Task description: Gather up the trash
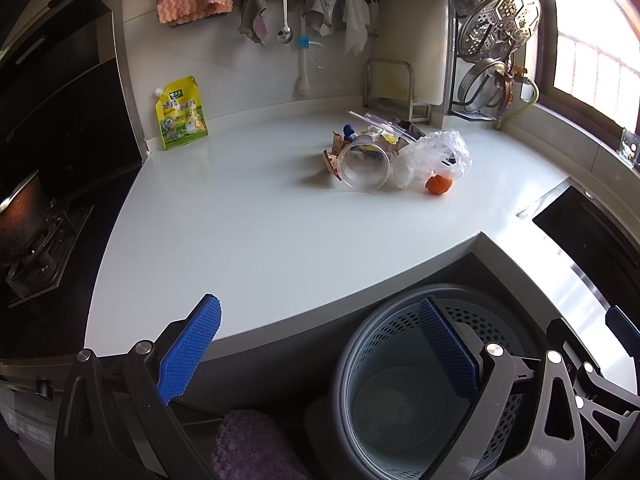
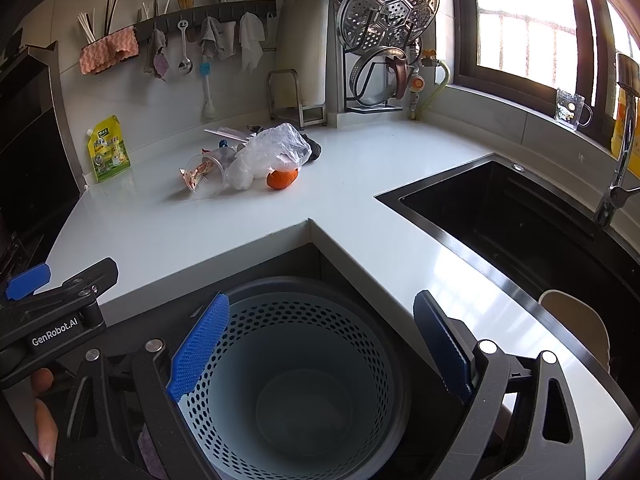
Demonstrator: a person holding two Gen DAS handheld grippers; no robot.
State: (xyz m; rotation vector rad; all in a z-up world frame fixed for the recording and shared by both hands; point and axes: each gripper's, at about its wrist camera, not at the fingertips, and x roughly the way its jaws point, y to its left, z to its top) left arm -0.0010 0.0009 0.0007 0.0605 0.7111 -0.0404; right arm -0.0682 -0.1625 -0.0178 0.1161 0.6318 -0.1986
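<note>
I hold both tools back from the worktop (image 1: 260,220), above the perforated bin (image 2: 304,380) that sits on the floor in the notch of the worktop's inner corner, so whatever I pick up has only a short way to drop. My left gripper (image 1: 320,356) is spread wide with nothing between its blue pads, and my right gripper (image 2: 320,352) is the same, released and bare. The trash is heaped toward the back edge, near the cutting-board rack (image 1: 390,88): a clear plastic cup (image 1: 364,168) on its side, a crumpled plastic bag (image 1: 436,156), an orange peel (image 1: 439,184) at the front, and what may be wrappers behind, too jumbled to sort. The bin looks empty, so collecting has yet to begin.
</note>
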